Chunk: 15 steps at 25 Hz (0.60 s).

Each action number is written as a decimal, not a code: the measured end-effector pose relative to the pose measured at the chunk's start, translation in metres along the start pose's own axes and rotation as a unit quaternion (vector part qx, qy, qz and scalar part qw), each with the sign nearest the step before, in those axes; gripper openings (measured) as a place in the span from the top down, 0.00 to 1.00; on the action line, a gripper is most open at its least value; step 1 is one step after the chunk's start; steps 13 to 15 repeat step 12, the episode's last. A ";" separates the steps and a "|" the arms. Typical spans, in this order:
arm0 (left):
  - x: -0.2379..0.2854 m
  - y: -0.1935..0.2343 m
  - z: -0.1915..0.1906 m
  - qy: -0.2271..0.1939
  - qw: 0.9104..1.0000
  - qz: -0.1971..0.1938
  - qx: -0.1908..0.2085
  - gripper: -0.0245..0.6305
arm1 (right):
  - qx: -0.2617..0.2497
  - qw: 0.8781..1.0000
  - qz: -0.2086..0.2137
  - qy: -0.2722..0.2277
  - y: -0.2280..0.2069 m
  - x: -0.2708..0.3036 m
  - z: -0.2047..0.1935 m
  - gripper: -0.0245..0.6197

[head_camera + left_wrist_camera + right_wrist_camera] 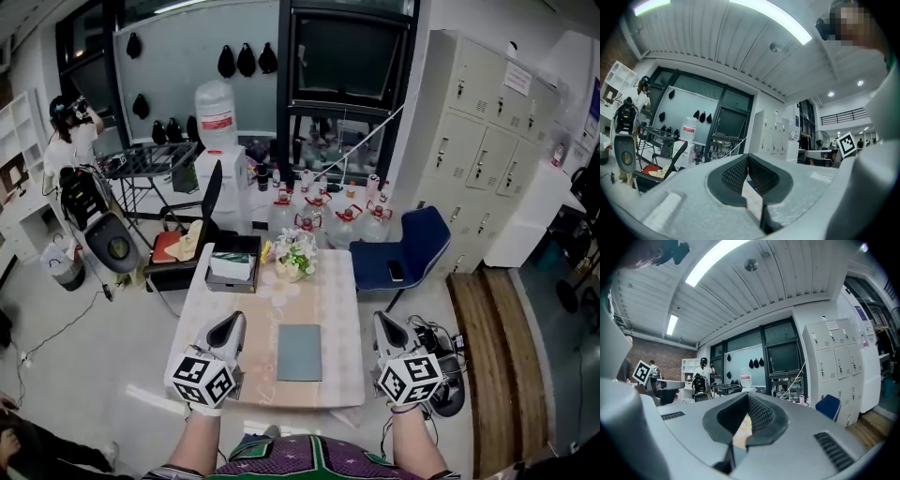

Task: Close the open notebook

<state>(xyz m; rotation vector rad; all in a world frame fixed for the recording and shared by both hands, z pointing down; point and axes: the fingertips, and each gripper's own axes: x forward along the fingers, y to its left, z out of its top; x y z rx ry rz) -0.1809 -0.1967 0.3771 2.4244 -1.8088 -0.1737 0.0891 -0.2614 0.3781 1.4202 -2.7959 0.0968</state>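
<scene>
A grey-green notebook lies flat and closed on the low table, near its front edge. My left gripper hovers level over the table's left side, left of the notebook and apart from it. Its jaws are shut with nothing between them, and they meet at the tip in the left gripper view. My right gripper hangs beyond the table's right edge, right of the notebook. It is shut and empty too, as the right gripper view shows.
A flower bunch and a black box of items sit at the table's far end. A blue chair stands at the right, a black chair at the left, and water jugs behind. Lockers line the right wall.
</scene>
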 end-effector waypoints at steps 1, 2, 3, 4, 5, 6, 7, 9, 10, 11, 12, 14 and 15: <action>-0.001 0.000 0.000 0.000 1.000 0.001 0.000 0.94 | -0.001 1.000 0.001 -0.001 0.001 0.000 0.001 0.96; -0.002 0.000 0.000 0.000 1.000 0.001 0.000 0.94 | -0.001 1.000 0.003 -0.001 0.002 0.000 0.001 0.96; -0.003 -0.001 0.000 0.000 1.000 0.001 0.000 0.94 | -0.002 1.000 0.003 -0.001 0.003 0.000 0.001 0.96; -0.003 -0.001 0.000 0.000 1.000 0.002 0.000 0.94 | -0.002 1.000 0.004 -0.001 0.003 0.000 0.001 0.96; -0.004 0.000 0.000 0.000 1.000 0.002 0.000 0.94 | -0.003 1.000 0.004 -0.001 0.004 0.000 0.001 0.96; -0.004 0.000 0.000 0.000 1.000 0.002 0.000 0.94 | -0.003 1.000 0.005 0.000 0.005 0.001 0.001 0.96; -0.005 0.001 0.000 0.000 1.000 0.002 0.000 0.94 | -0.003 1.000 0.005 0.000 0.006 0.001 0.001 0.96; -0.005 0.002 0.000 0.001 1.000 0.002 0.000 0.94 | -0.004 1.000 0.005 0.000 0.008 0.002 0.001 0.96; -0.005 0.003 0.000 0.001 1.000 0.002 0.000 0.94 | -0.005 1.000 0.005 0.000 0.009 0.002 0.002 0.96; -0.005 0.003 0.000 0.000 1.000 0.001 0.000 0.94 | -0.005 1.000 0.006 0.000 0.009 0.003 0.002 0.96; -0.005 0.003 0.000 0.000 1.000 0.001 0.000 0.94 | -0.005 1.000 0.006 0.000 0.010 0.003 0.002 0.96; -0.005 0.003 0.000 0.000 1.000 0.001 0.000 0.94 | -0.005 1.000 0.006 0.000 0.010 0.003 0.002 0.96; -0.005 0.003 0.000 0.000 1.000 0.001 0.000 0.94 | -0.005 1.000 0.006 0.000 0.010 0.003 0.002 0.96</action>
